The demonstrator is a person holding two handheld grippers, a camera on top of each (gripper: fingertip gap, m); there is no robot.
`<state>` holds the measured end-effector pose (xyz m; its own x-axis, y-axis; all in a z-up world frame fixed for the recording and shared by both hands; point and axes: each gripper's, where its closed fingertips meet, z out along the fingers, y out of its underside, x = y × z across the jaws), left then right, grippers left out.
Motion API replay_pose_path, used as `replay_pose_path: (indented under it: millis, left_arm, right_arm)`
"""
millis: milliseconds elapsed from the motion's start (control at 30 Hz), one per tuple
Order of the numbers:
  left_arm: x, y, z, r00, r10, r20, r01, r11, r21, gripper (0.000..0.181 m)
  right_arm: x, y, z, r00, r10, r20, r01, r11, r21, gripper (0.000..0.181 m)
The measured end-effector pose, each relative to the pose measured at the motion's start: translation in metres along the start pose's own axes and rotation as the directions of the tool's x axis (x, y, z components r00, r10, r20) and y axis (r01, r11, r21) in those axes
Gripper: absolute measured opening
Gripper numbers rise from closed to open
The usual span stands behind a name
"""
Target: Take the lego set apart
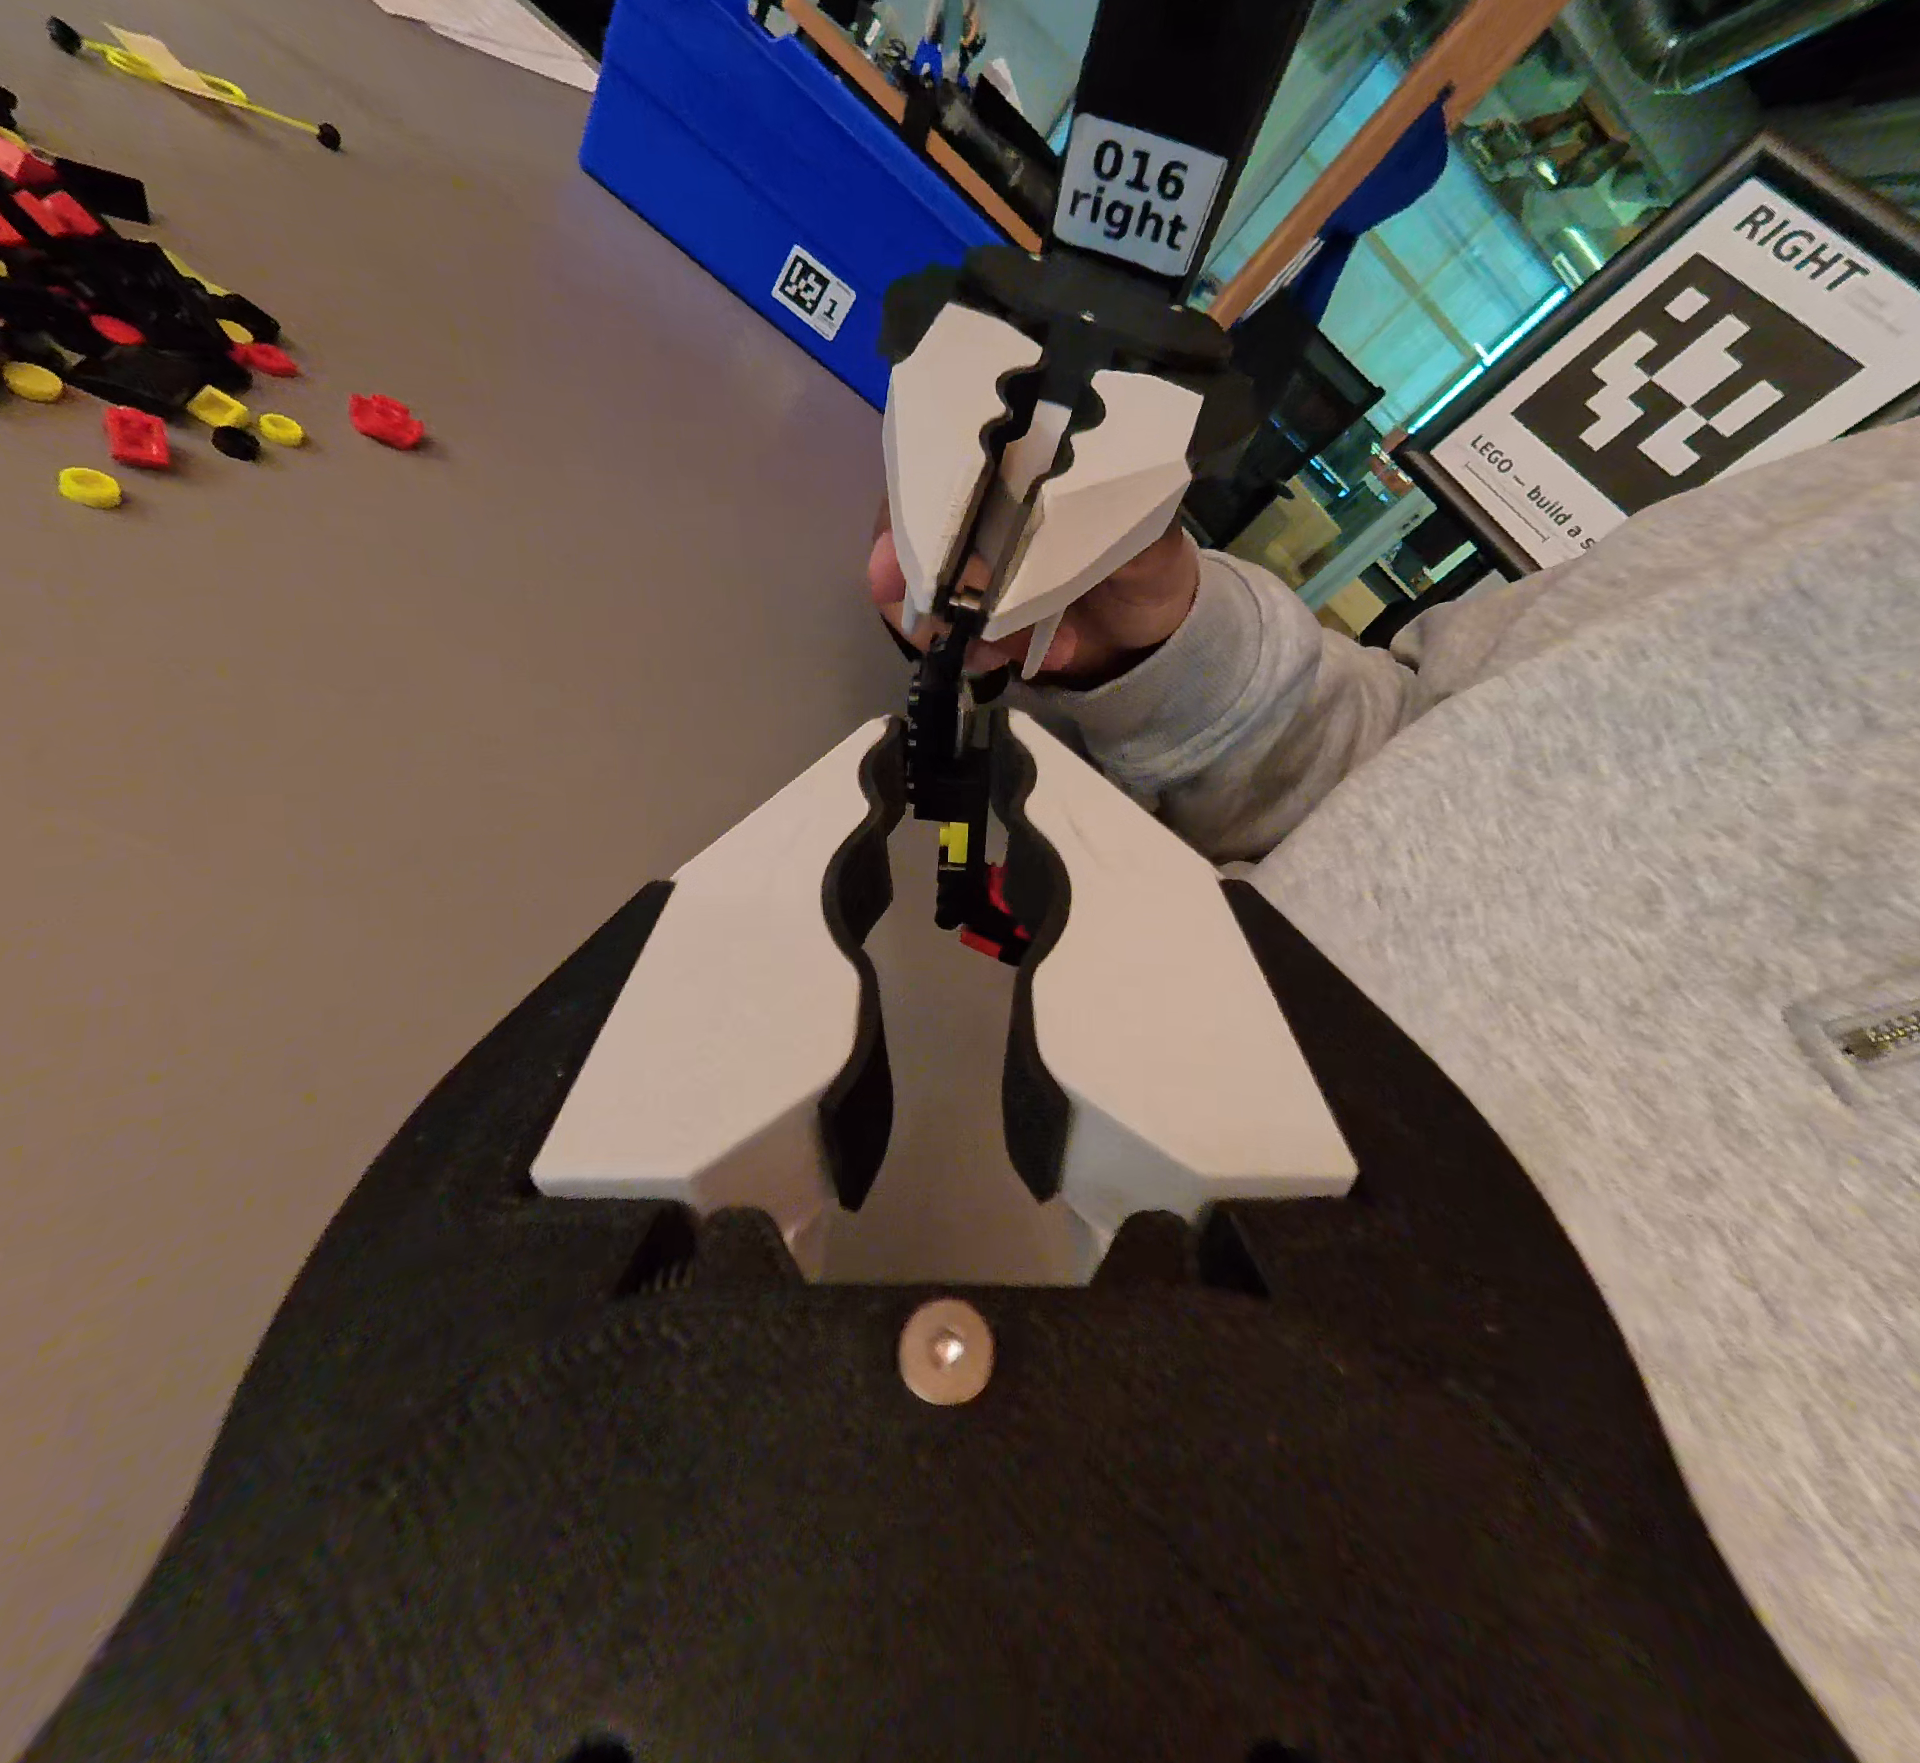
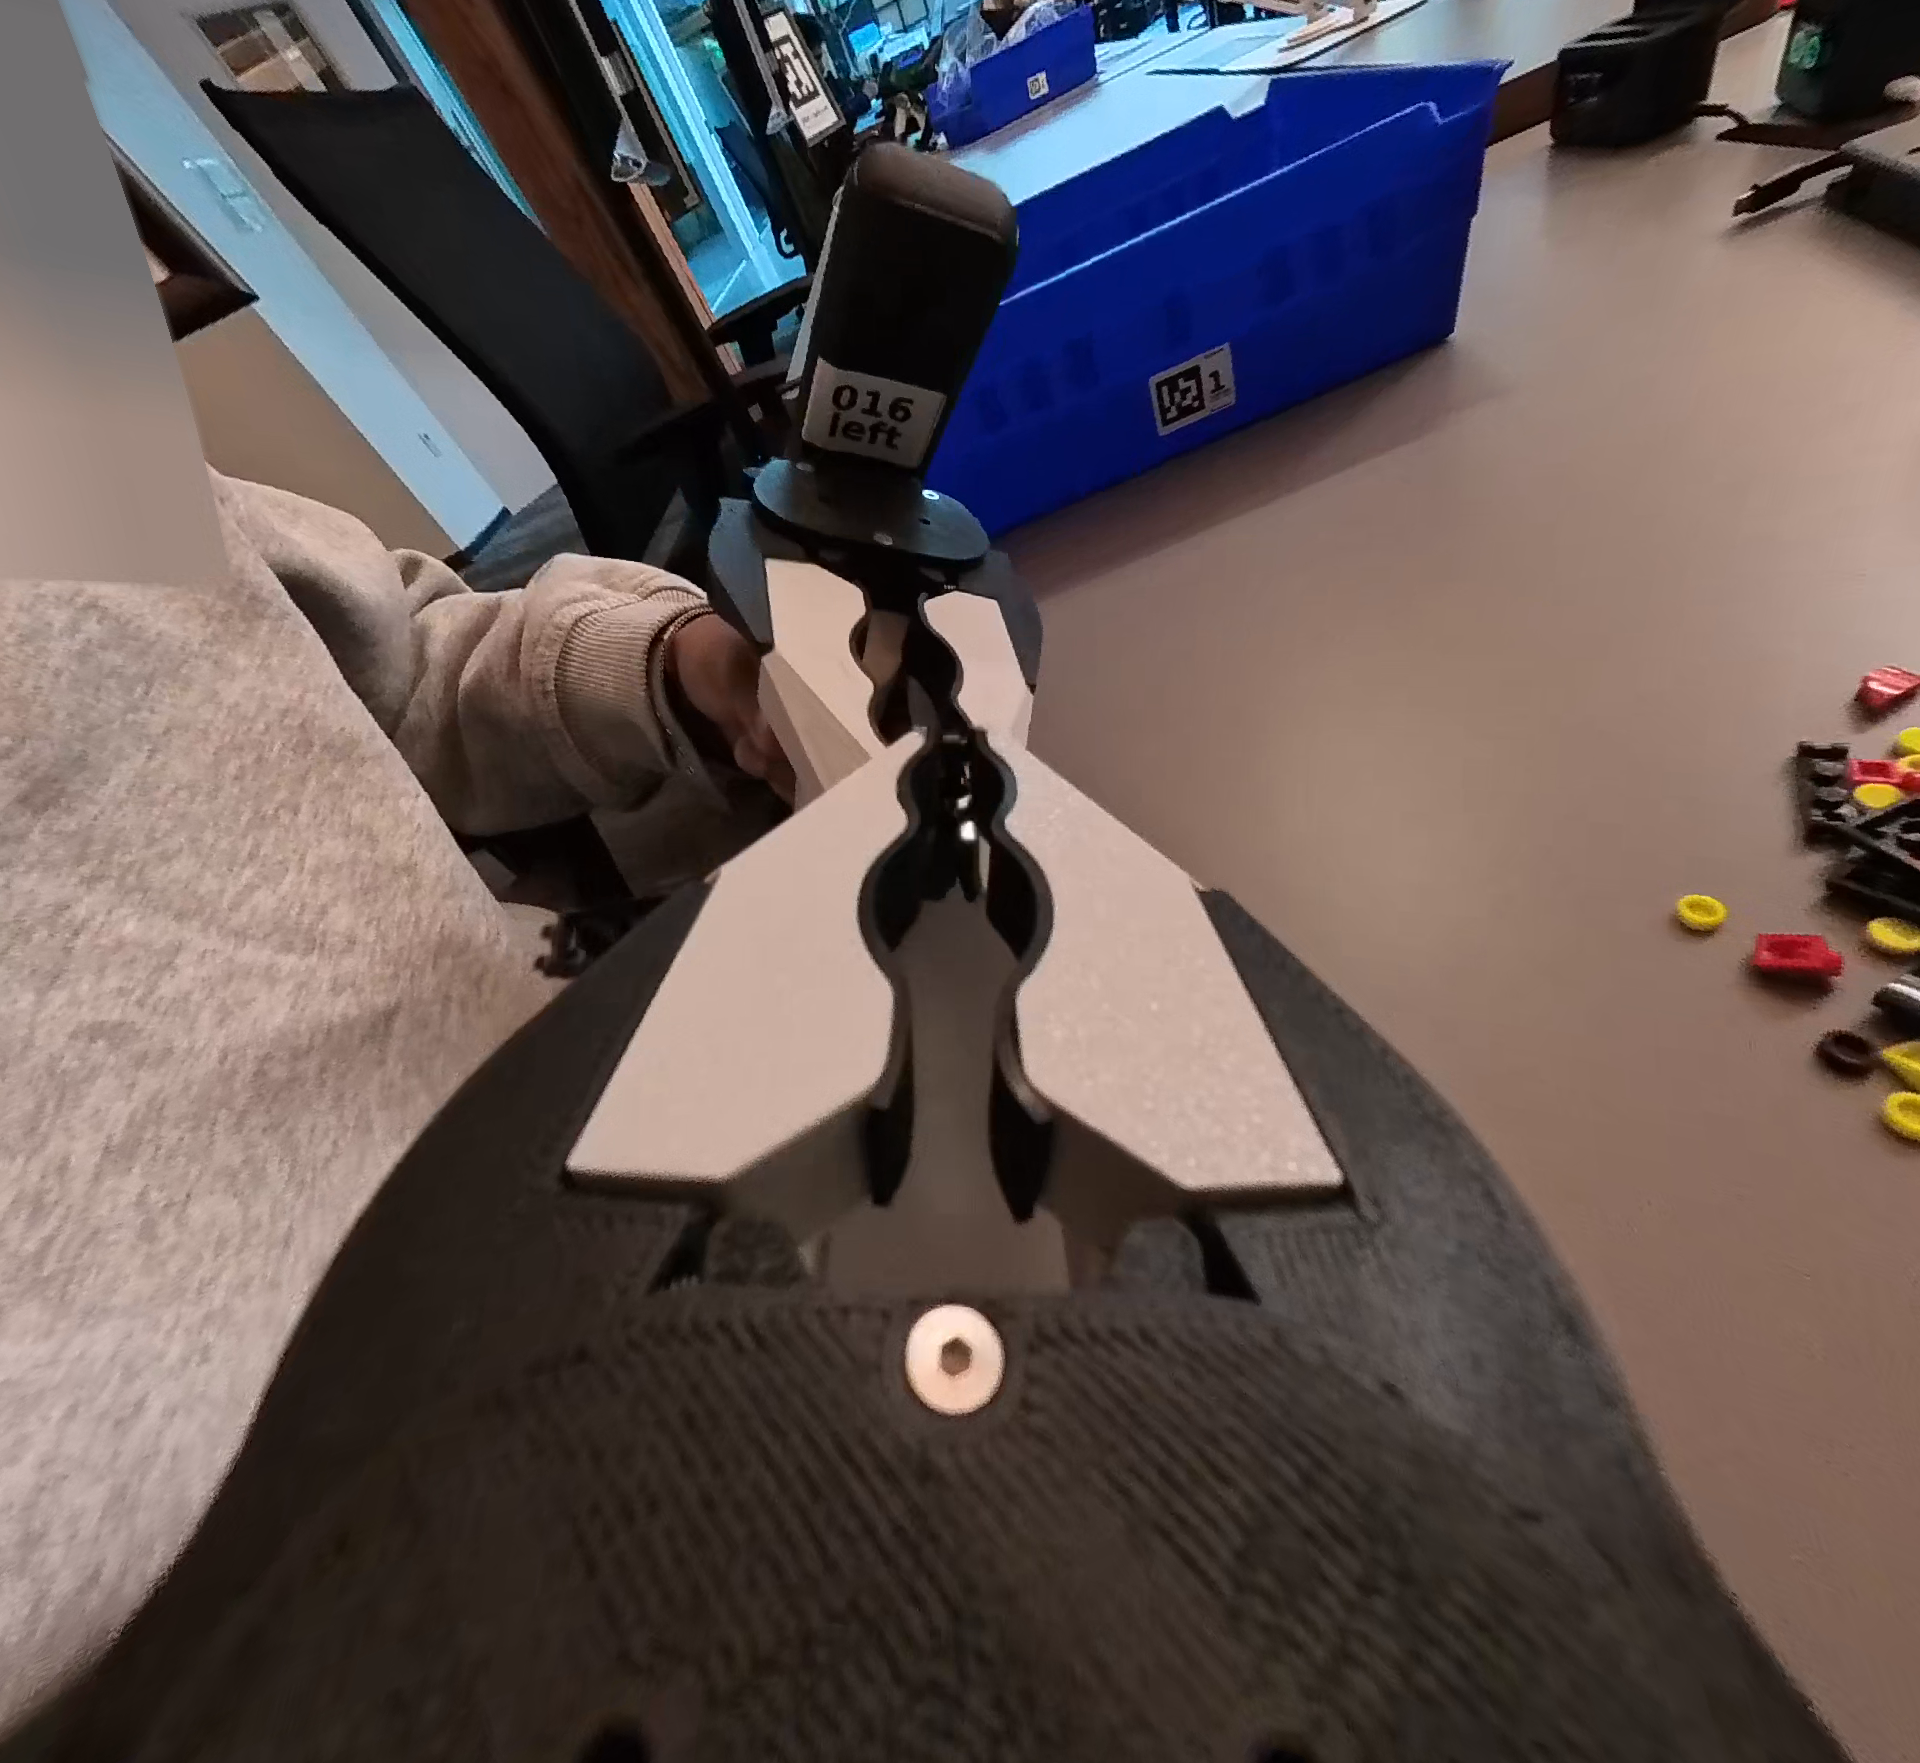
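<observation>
A small black lego assembly [image 1: 948,809] with yellow and red parts hangs in the air between both grippers. My left gripper [image 1: 951,734] is shut on its near end; the red and yellow parts sit between the fingers. My right gripper [image 1: 971,622] faces it from the far side and is shut on the other end. In the right wrist view my right gripper [image 2: 961,757] clamps the black assembly [image 2: 961,825], and the left gripper [image 2: 935,711] meets it tip to tip. Both are held above the brown table [image 1: 520,674] near its edge.
A pile of loose black, red and yellow pieces [image 1: 125,311] lies on the table; it also shows at the right edge of the right wrist view [image 2: 1870,830]. A blue bin [image 1: 748,155] [image 2: 1247,279] stands behind. A person's grey sweatshirt [image 1: 1558,882] is close by. A yellow axle [image 1: 197,82] lies far left. My left and right fingertips are right by each other.
</observation>
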<state>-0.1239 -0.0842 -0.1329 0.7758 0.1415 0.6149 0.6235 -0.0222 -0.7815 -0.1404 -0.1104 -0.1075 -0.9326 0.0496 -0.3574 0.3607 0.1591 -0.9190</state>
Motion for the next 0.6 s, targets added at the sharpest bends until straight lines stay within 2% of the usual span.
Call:
replay_pose_path:
  millis: [133,200,233,300,367,467,533,600]
  left_arm:
    - [-0.001,-0.01,-0.002,1.0,-0.005,0.022,0.003,0.999,0.048,0.016]
    - [-0.001,-0.017,-0.002,1.0,-0.018,0.019,0.017,0.997,0.081,0.017]
    - [0.001,-0.013,0.0,1.0,-0.01,0.008,0.01,0.998,0.056,0.015]
    - [-0.004,0.014,0.007,0.996,0.052,0.065,-0.046,0.995,-0.093,0.015]
    - [0.004,0.007,0.008,0.993,0.102,0.058,-0.099,0.994,-0.053,0.015]
    - [0.003,-0.001,0.006,0.998,0.055,0.041,-0.054,0.998,-0.008,0.015]
    - [-0.003,0.001,0.004,0.999,0.013,0.032,-0.012,1.0,-0.004,0.015]
    - [-0.004,-0.001,0.003,1.0,-0.027,0.015,0.027,0.999,0.017,0.015]
  right_arm:
    - [0.009,-0.006,-0.008,0.999,0.027,-0.044,-0.026,0.999,0.02,0.001]
    - [0.014,-0.012,-0.011,0.996,0.075,-0.054,-0.071,0.995,0.067,0.001]
    - [0.025,-0.018,-0.017,0.988,0.107,-0.11,-0.093,0.988,0.126,0.001]
    - [0.048,-0.047,-0.054,0.967,0.198,-0.161,-0.134,0.93,0.342,0.0]
    - [0.063,-0.064,-0.093,0.954,0.258,-0.152,-0.17,0.885,0.434,0.0]
    - [0.075,-0.067,-0.12,0.939,0.243,-0.243,-0.117,0.891,0.439,0.001]
    - [0.08,-0.06,-0.115,0.931,0.244,-0.27,-0.123,0.909,0.399,0.001]
    - [0.09,-0.043,-0.097,0.924,0.257,-0.282,-0.164,0.935,0.315,0.002]
